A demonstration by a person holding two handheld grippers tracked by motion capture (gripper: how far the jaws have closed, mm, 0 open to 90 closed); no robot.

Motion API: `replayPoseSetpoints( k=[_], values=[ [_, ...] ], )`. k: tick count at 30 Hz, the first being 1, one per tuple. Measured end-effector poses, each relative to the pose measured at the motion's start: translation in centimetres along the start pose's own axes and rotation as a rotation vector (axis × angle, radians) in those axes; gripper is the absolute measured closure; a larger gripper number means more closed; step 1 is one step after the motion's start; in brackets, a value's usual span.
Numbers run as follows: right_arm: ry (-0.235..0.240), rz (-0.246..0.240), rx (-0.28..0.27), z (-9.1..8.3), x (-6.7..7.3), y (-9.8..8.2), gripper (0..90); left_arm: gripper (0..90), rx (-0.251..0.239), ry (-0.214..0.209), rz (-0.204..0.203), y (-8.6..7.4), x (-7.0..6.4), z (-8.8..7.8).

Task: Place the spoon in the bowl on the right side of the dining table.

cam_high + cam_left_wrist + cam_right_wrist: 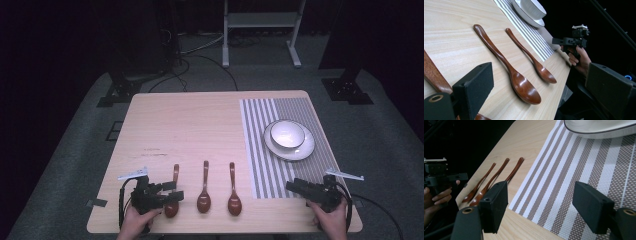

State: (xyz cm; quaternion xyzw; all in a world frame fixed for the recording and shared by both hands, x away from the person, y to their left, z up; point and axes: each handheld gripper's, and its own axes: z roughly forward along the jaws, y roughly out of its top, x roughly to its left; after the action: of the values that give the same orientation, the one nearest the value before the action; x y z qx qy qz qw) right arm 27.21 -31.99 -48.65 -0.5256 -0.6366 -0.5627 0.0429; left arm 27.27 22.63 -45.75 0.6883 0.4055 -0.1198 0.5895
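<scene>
Left gripper (172, 192): jaws apart, hovering around the leftmost wooden spoon (173, 197).
Right gripper (295, 186): jaws apart, empty.
Progress: nothing is being moved yet; three spoons lying untouched.

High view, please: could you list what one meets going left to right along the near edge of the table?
Left gripper → left spoon → middle spoon → right spoon → striped placemat → right gripper.
</scene>
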Motion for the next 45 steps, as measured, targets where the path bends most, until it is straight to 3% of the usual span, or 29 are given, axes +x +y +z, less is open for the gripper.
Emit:
replayPoseSetpoints(
  k=[16, 45],
  values=[
    [0.005, -0.028, 0.046, 0.9, 0.8, 1.1, 27.5, 6.8, 0.011, -0.008, -0.001, 0.0, -0.2, 0.4],
    [0.047, -0.094, 0.129, 4.9, 3.9, 4.2, 27.5, 6.8, 0.051, -0.045, -0.004, -0.2, -1.0, 1.9]
  ],
)
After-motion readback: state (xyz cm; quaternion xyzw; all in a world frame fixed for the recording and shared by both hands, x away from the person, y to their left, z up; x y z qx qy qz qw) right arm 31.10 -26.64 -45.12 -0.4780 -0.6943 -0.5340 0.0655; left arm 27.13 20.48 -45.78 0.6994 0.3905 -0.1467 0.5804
